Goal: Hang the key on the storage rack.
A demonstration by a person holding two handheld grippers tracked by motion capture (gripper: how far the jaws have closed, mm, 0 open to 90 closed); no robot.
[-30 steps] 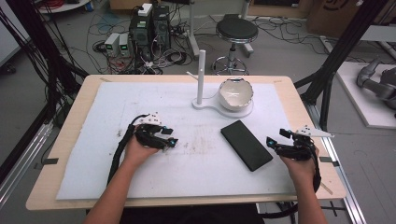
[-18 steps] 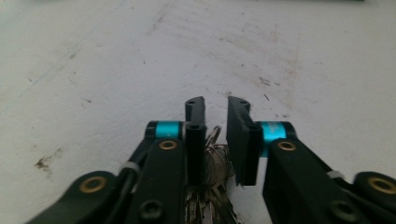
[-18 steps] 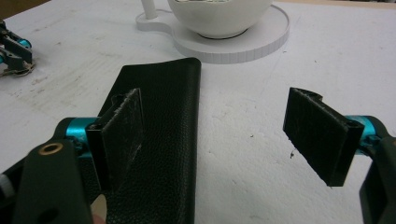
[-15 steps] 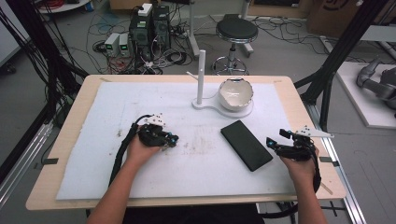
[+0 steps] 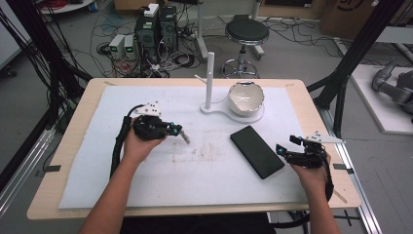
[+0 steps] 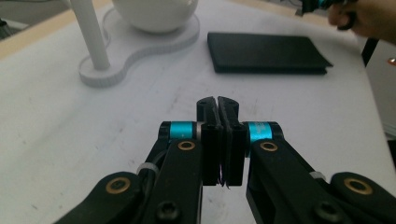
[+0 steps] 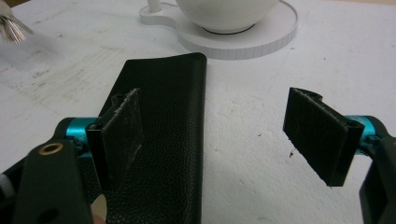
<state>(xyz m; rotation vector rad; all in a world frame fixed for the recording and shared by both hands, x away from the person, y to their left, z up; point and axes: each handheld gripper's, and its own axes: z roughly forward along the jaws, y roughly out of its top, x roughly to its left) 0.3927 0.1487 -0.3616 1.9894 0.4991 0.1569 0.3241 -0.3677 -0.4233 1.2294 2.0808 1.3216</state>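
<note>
**Item 1: small pale-bristled brush** (image 5: 185, 138). It is sitting left of centre in the high view, sticking out down and to the right from the tips of the left hand-held gripper (image 5: 176, 130). It is hanging clear above the white mat (image 5: 146, 185). In the right gripper view its fanned bristles are showing blurred in the upper left corner. Handling, as judged:
- It is light, with a thin stiff handle and soft bristles that are likely to splay under pressure.
- The best hold is on the handle just behind the bristles, never on the bristles themselves.
- The narrow handle is likely to pivot between the pads if it is pressed hard against the mat.

**Item 2: left hand-held gripper.** The jaws are standing fully closed, pad against pad in its own view, with a faint sliver showing between them. The brush appears to be pinched there.

**Item 3: right hand-held gripper** (image 5: 286, 144). It is resting at the lower right of the high view, with its jaws standing wide and nothing between them.

**Item 4: flat black grained-leather case** (image 5: 256, 152). It is lying right of centre, just beside the right jaws.

**Item 5: white round bowl** (image 5: 246, 97). It is sitting on a white base with 1 upright post (image 5: 210, 80) at upper centre.

**Item 6: wooden worktop** (image 5: 68, 146). It is carrying the mat, which is showing faint grey smudges at its centre.
</note>
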